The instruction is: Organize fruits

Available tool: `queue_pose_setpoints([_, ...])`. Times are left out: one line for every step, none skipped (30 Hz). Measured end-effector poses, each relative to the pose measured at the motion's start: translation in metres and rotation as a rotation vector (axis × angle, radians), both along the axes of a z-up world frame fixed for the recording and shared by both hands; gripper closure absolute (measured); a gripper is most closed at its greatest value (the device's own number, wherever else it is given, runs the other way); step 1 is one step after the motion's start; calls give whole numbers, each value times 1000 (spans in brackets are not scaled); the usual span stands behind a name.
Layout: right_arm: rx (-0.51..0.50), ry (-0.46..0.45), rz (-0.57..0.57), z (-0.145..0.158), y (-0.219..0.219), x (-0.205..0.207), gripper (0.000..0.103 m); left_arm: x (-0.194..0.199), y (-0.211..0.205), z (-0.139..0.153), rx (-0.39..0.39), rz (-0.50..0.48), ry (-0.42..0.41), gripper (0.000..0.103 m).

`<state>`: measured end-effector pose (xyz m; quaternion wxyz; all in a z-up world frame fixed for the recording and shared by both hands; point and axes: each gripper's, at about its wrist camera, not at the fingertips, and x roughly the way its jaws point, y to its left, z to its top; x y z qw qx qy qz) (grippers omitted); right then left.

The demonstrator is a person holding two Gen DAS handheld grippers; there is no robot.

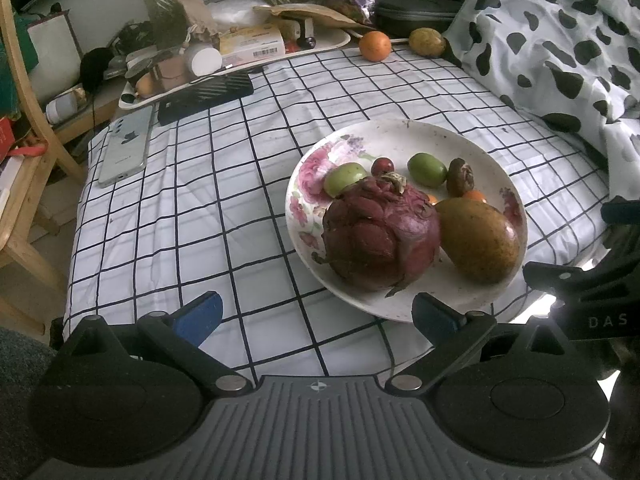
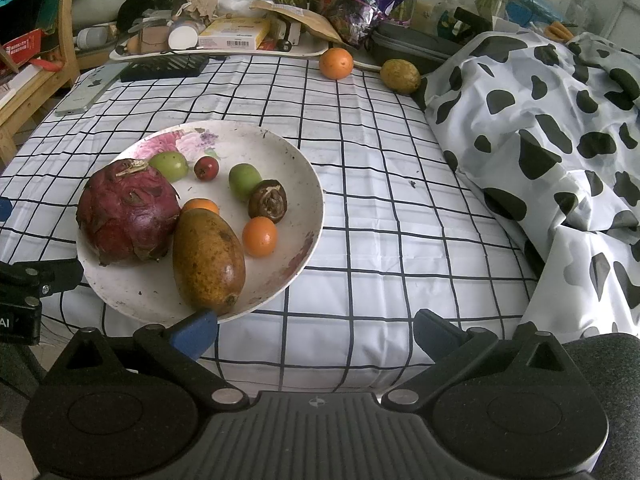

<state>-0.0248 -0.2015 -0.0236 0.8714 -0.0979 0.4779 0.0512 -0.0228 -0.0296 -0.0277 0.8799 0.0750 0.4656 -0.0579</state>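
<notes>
I am holding both tongs low at the near edge of the bed, left tongs [image 1: 316,316] and right tongs [image 2: 316,330], each spread wide and gripping nothing. Most of the fruit is already sitting on the plate [image 2: 280,144]: the dragon fruit [image 2: 128,210], the mango [image 2: 208,260], two green fruits, a small red one, a brown shrivelled one and small orange ones. I am judging the gathering step to be partly done, because an orange [image 2: 336,63] and a yellow-green fruit [image 2: 400,76] are lying well apart from the plate at the far edge of the checked sheet [image 2: 360,184], beside the spotted blanket [image 2: 540,140]. The next move is asking for a long reach over the sheet, probably with my right tongs, closing around the round orange without rolling it away. My right camera is showing both small orange fruits clearly, while in my left camera the mango [image 1: 478,240] and dragon fruit [image 1: 380,236] are hiding most of them; my left camera is showing more of the phone [image 1: 124,148] and wooden chair [image 1: 24,184]
</notes>
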Motion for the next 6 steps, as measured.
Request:
queue_pose_setpoints([0,0,0,0,0,0,0,0,0,0,0,-1,0,0])
queue_pose_setpoints([0,0,0,0,0,0,0,0,1,0,-1,0,-2,0])
queue_pose_setpoints([0,0,0,0,0,0,0,0,1,0,-1,0,-2,0])
queue_pose_setpoints([0,0,0,0,0,0,0,0,1,0,-3,1,-4,0])
queue_pose_setpoints([0,0,0,0,0,0,0,-1,2,0,-6,3,-7,0])
queue_pose_setpoints([0,0,0,0,0,0,0,-1,3,0,-9,6,-7,0])
